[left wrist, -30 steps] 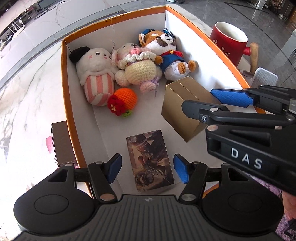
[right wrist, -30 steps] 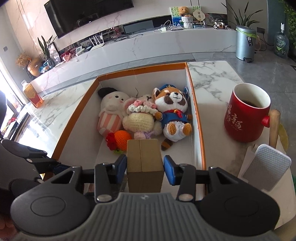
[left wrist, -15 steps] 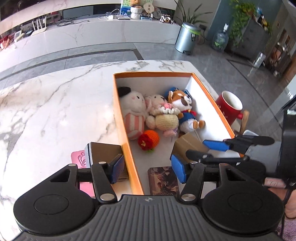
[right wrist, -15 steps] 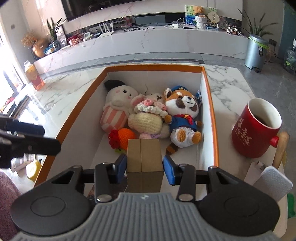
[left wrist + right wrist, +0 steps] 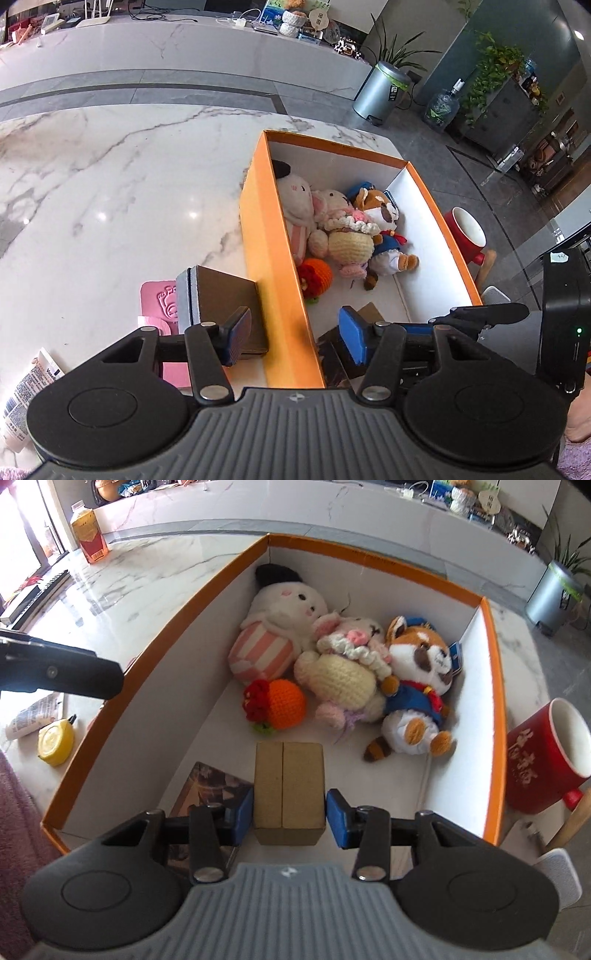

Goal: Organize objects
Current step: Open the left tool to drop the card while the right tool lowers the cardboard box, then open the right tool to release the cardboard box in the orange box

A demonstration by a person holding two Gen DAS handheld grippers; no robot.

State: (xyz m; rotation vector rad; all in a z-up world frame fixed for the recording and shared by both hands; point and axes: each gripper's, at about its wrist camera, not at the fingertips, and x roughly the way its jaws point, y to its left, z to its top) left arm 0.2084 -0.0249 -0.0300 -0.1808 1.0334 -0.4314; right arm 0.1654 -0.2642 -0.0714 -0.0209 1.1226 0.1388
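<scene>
A: Right, start at the right tool [image 5: 290,812]. What has it got?

B: Its blue pads are pressed against both long sides of the small tan cardboard carton [image 5: 289,788], which it holds over the near end of the orange-walled, white-lined storage box [image 5: 493,686]. I cannot tell whether the carton touches the floor of the box.

A: How would you expect it to handle?

B: Light, I would guess, and stiff enough at the edges. The flat panels could dent if squeezed hard, so the flanks near the corners are the sensible hold, which is roughly where the pads sit. Plain card is not slippery.

A: And around it?

B: A flat printed picture tin [image 5: 207,786] lies just beside it, toward the near left corner of the box. Farther in, an orange crocheted ball with a red flower [image 5: 282,703], then three soft toys packed against the far wall: a white plush with pink stripes [image 5: 273,627], a cream knitted doll [image 5: 343,672] and a brown-and-white plush in blue [image 5: 417,686].

A: The left tool [image 5: 291,338]?

B: Spread wide and holding nothing, straddling the left wall of the box. Below its left finger a dark brown box with a grey edge [image 5: 218,291] stands on the marble table [image 5: 110,184], touching that wall from outside, with a pink mat [image 5: 162,299] beneath it.

A: Likely next?

B: Probably, and rigid, so its opposite flat faces suit.
</scene>
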